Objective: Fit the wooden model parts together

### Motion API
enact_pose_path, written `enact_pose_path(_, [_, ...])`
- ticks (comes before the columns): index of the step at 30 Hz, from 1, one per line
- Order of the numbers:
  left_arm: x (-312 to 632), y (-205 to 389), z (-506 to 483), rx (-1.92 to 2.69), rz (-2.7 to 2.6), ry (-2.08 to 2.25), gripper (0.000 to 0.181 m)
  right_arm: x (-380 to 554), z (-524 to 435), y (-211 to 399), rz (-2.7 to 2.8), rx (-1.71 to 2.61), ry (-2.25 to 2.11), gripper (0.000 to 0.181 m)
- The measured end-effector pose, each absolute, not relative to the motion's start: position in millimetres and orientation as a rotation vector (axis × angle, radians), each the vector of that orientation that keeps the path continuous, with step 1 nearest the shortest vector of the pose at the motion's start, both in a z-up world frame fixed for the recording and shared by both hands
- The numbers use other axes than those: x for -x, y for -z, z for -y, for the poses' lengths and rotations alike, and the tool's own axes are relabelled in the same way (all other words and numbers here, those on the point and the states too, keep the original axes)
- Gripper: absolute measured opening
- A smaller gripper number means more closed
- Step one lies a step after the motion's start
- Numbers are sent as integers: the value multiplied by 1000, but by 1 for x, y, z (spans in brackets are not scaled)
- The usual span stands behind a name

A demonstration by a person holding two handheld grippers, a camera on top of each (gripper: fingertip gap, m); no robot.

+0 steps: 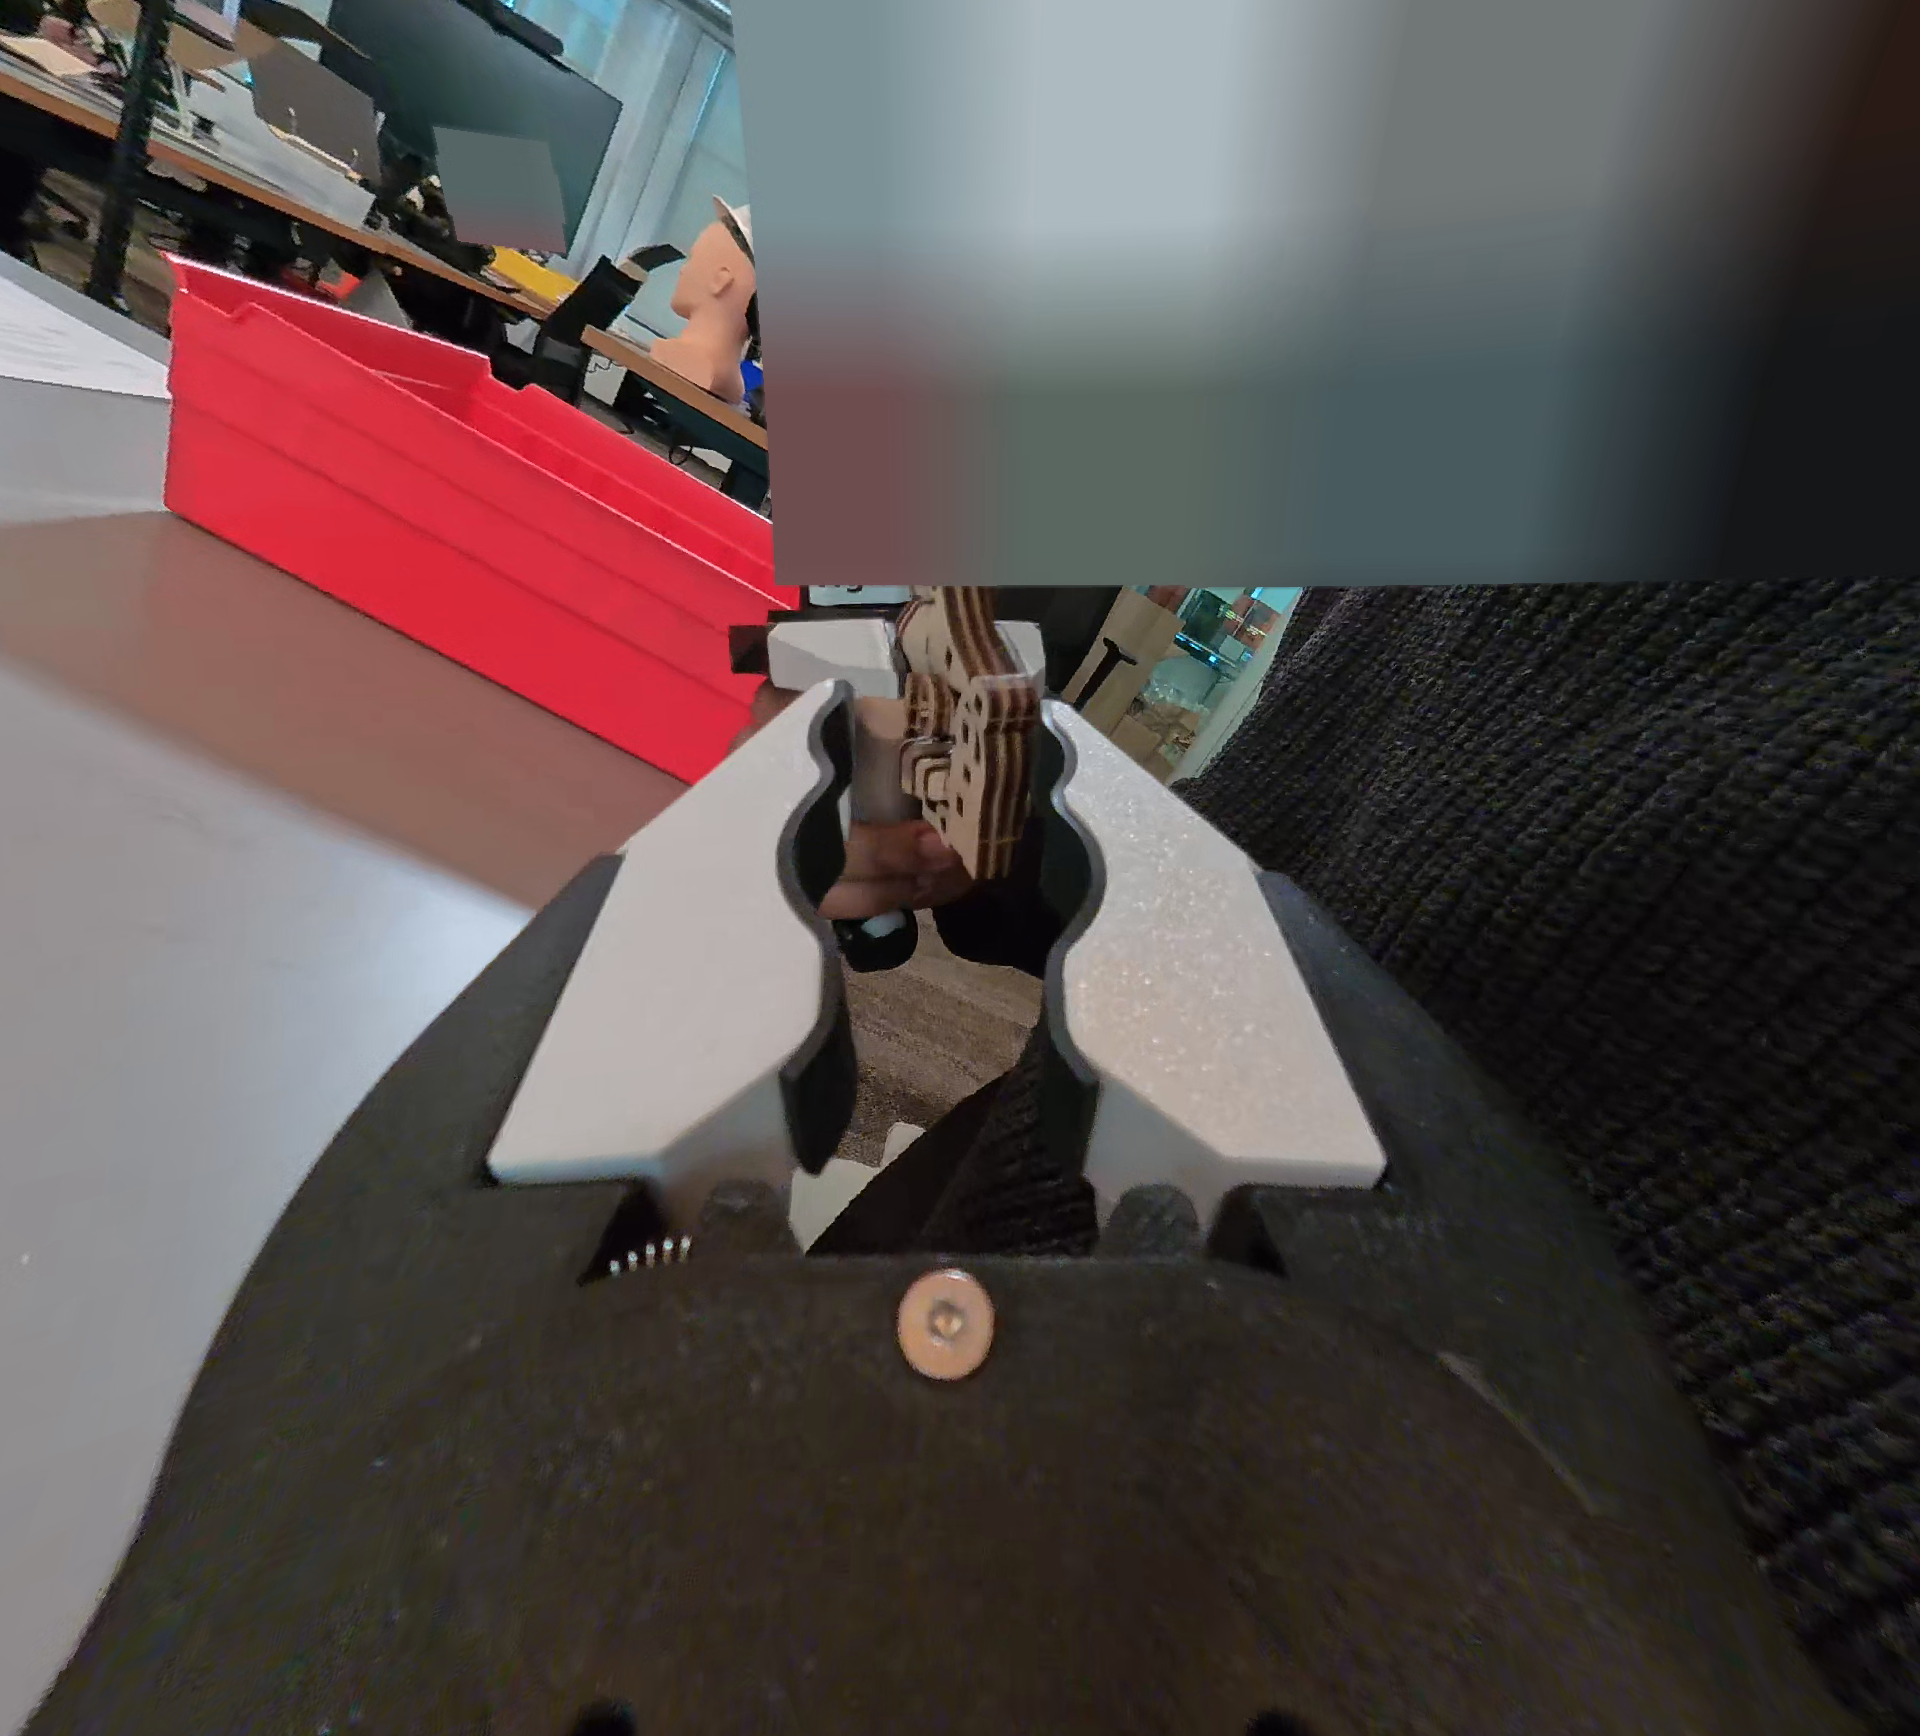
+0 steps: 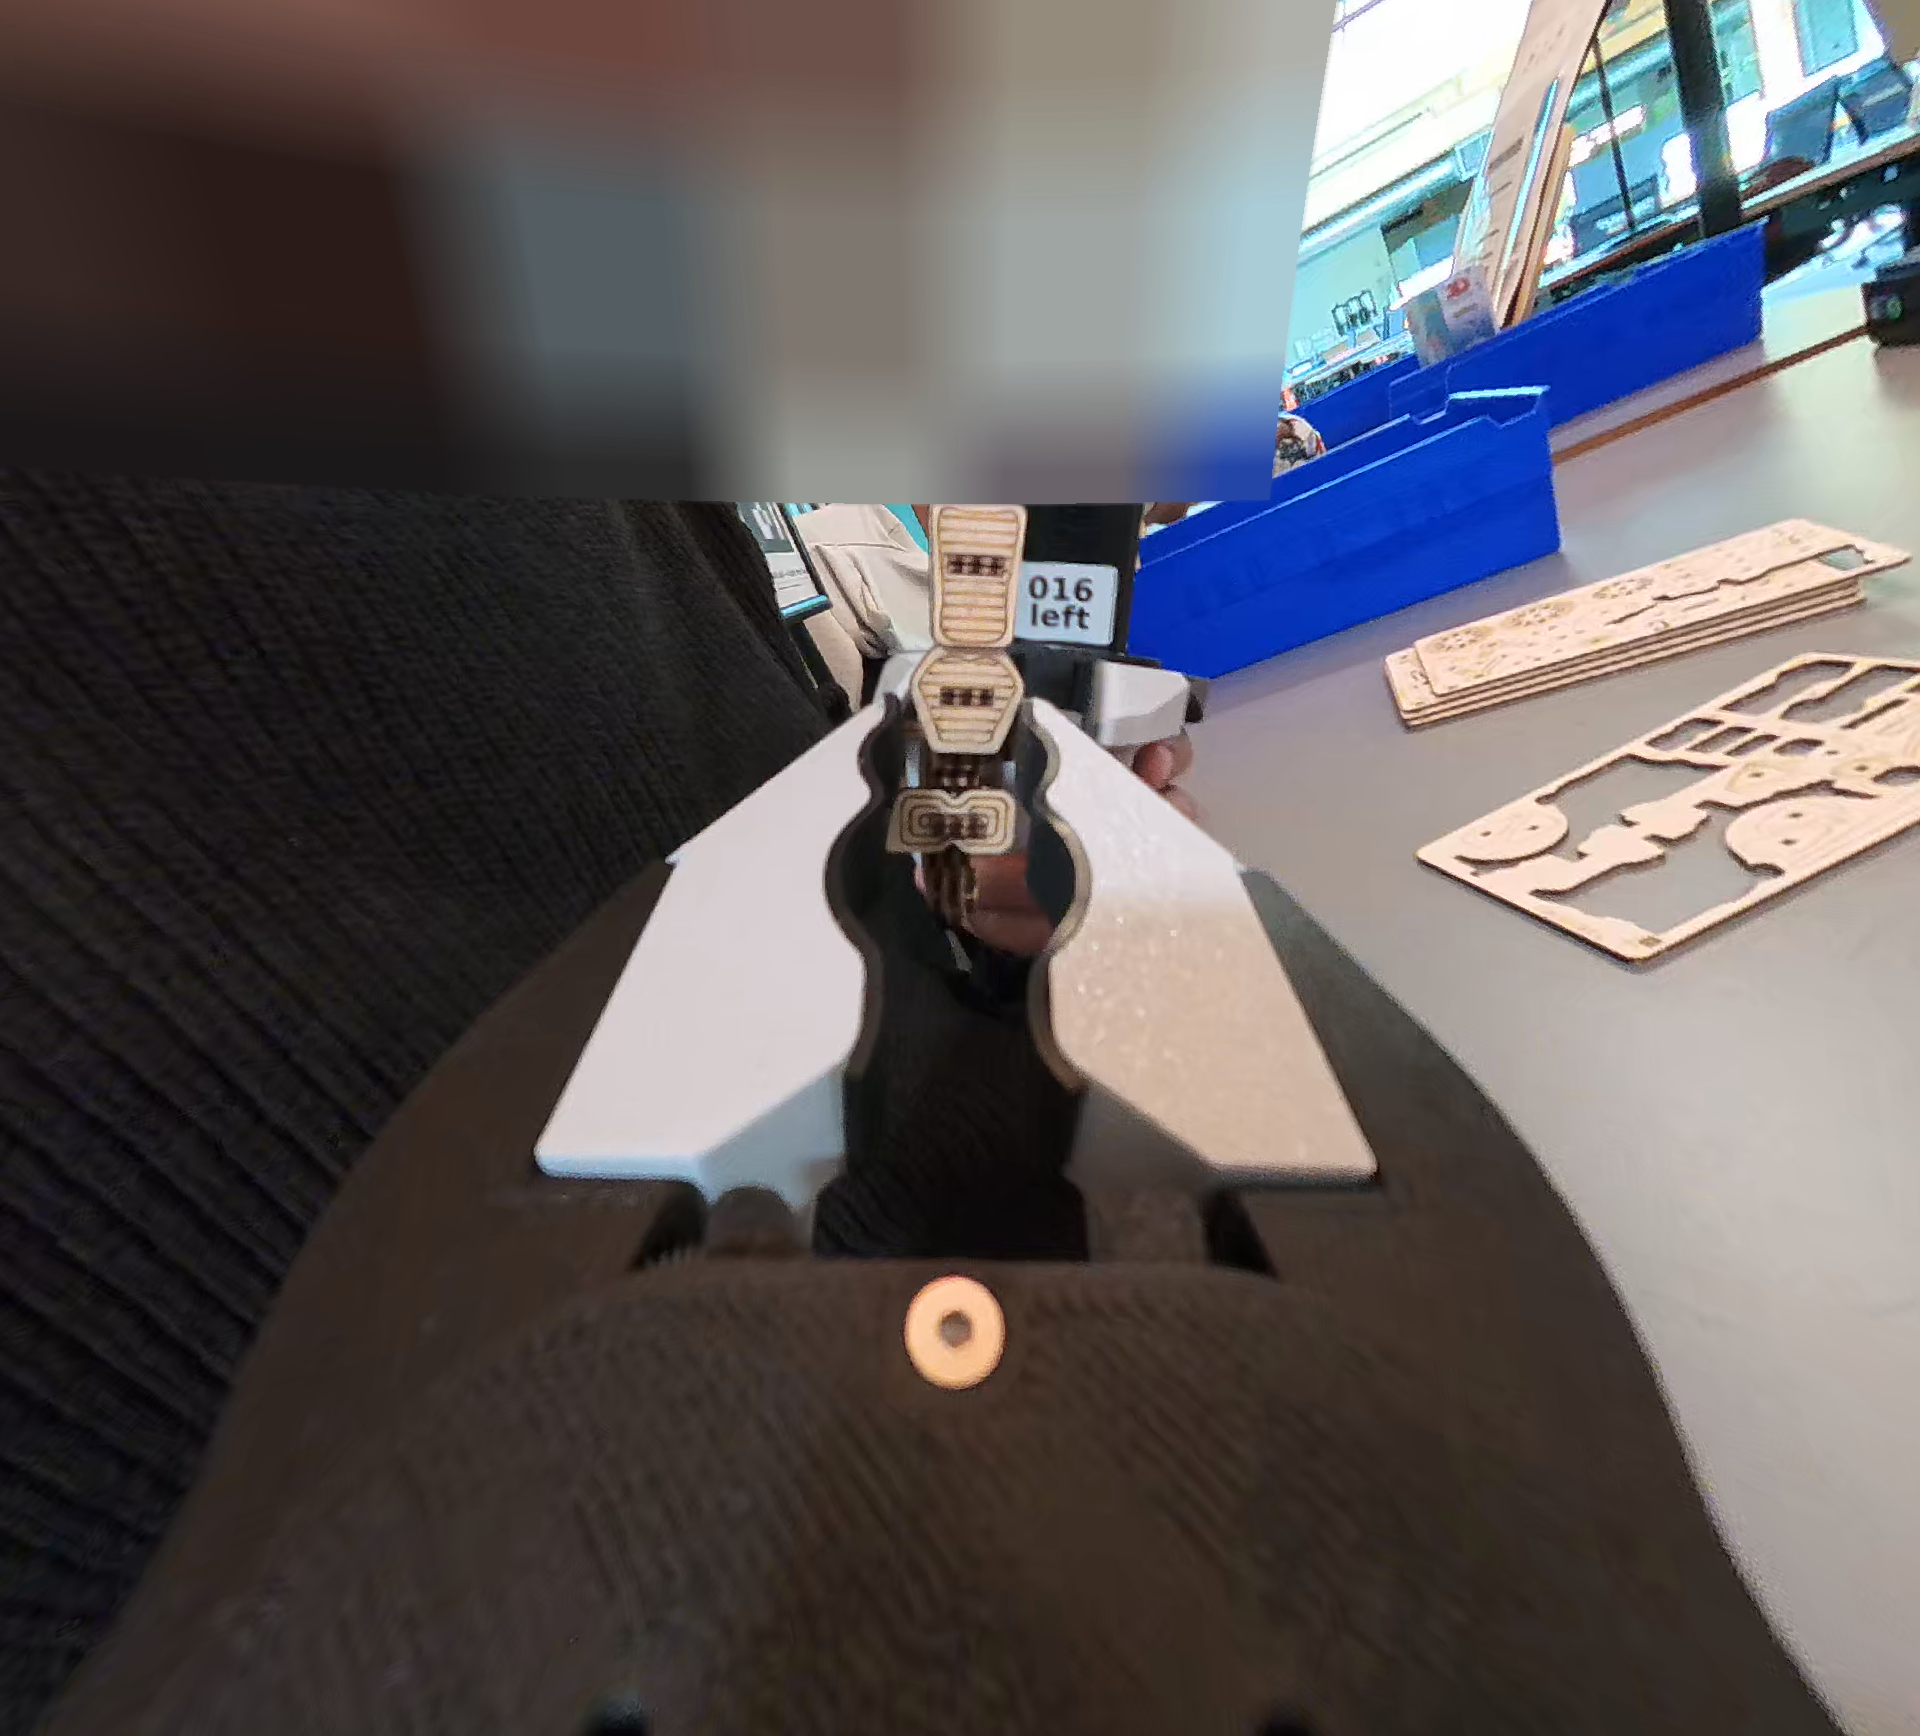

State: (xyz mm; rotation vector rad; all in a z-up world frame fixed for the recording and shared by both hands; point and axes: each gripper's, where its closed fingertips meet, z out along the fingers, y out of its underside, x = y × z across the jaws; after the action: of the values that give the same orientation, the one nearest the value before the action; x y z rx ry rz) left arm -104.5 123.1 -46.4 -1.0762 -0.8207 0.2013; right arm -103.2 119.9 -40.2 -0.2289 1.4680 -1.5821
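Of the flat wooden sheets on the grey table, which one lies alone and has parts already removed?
The single pale wooden sheet nearest the right gripper: it shows empty cut-outs, while the other sheets form a stack behind it.

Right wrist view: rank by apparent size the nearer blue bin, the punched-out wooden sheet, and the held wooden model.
1. Nearer blue bin, partly hidden
2. Punched-out wooden sheet, similar and cropped, so unsure
3. Wooden model, smallest

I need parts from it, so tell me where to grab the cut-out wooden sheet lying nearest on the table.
Take the cut-out wooden sheet by its solid outer frame at the near corner, coming in low from the front. It lies flat, and the inner webs look thin and likely to snap. The right gripper, shut on the wooden model, must let go first.
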Motion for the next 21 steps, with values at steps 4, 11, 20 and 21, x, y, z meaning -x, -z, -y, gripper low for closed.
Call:
enact_pose_path(4, [104, 47, -124, 1074, 828, -193, 23, 104, -117, 42, -1479, 215, 1582, 21])
enact_pose_path(11, [105, 48, -123, 1081, 837, -194, 21, 105, -117, 43, -1485, 215, 1589, 21])
enact_pose_path(20, [106, 49, -122, 1079, 856, -184, 20, 107, -115, 44, -1509, 214, 1604, 21])
enact_pose_path(21, [107, 50, -123, 1077, 861, -184, 20, 107, -115, 45, -1511, 217, 1606, 21])
